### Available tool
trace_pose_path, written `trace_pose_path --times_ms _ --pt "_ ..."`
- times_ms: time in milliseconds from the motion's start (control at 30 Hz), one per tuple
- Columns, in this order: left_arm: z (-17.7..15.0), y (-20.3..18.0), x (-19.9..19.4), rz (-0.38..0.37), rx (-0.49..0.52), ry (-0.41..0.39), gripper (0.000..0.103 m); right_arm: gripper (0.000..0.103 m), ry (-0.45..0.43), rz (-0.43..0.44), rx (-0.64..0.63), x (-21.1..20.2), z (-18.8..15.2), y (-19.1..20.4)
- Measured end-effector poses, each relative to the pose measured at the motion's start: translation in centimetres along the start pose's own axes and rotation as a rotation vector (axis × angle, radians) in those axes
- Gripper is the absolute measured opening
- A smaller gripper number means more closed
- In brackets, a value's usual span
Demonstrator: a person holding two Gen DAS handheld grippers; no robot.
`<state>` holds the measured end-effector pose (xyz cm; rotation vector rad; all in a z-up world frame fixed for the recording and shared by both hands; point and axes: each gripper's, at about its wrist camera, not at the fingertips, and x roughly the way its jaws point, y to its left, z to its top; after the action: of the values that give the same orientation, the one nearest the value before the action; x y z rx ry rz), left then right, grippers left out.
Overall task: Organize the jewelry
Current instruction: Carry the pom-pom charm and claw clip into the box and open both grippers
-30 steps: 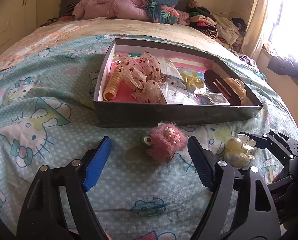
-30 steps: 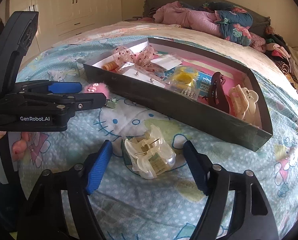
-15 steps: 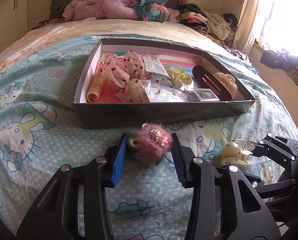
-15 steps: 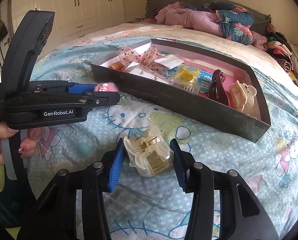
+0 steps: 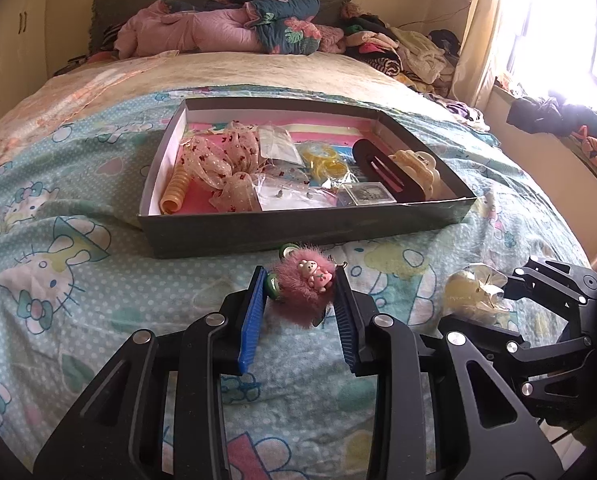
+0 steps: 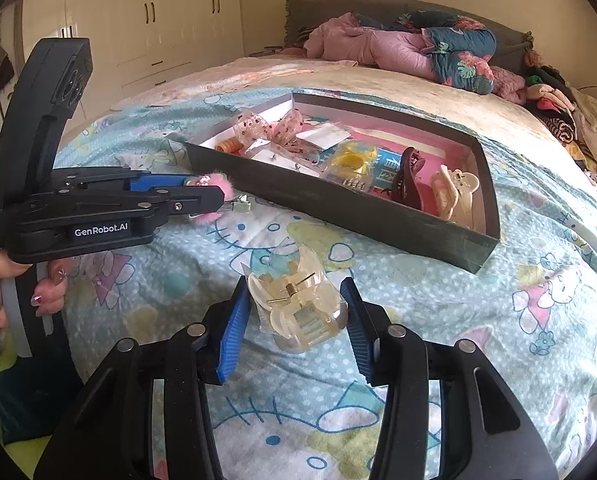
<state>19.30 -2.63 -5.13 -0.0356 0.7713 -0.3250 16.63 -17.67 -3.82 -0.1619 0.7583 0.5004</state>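
A pink fluffy hair clip (image 5: pixel 304 288) with a small figure on it sits between the blue pads of my left gripper (image 5: pixel 298 280). The jaws are closing and the pads press on its fur. In the right wrist view that left gripper (image 6: pixel 218 196) carries the pink clip (image 6: pixel 214 180) just in front of the dark shallow box (image 6: pixel 338 208). My right gripper (image 6: pixel 296 282) is shut on a clear plastic claw clip (image 6: pixel 298 312) with a brass spring, above the bedspread. The left wrist view shows this claw clip (image 5: pixel 470 292) at the lower right, by the box's (image 5: pixel 298 232) near wall.
The box holds a dotted bow (image 5: pixel 222 164), an orange spiral tie (image 5: pixel 174 192), yellow pieces (image 5: pixel 322 160), a dark long clip (image 5: pixel 382 172) and a cream claw clip (image 5: pixel 414 164). Clothes pile up at the headboard (image 5: pixel 226 28). A hand (image 6: pixel 2 292) grips the left tool's handle. Wardrobes (image 6: pixel 150 20) stand at the left.
Both pairs of jaws narrowed from wide open onto their clips: left on the pink fluffy clip, right on the clear claw clip. Both grippers then shifted a little with them.
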Motion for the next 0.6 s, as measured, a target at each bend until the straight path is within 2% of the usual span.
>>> trace_pose_path --times_ms 267,600 --pt "0.9 -0.8 -0.8 -0.012 0.0 -0.022 0.025 0.044 -0.028 -0.021 0.032 -1.7 -0.2 -1.5" --pt "4.0 -2.1 0.2 -0.018 0.016 -0.058 0.025 0.044 -0.065 -0.047 0.066 -1.8 1.2 -3.5"
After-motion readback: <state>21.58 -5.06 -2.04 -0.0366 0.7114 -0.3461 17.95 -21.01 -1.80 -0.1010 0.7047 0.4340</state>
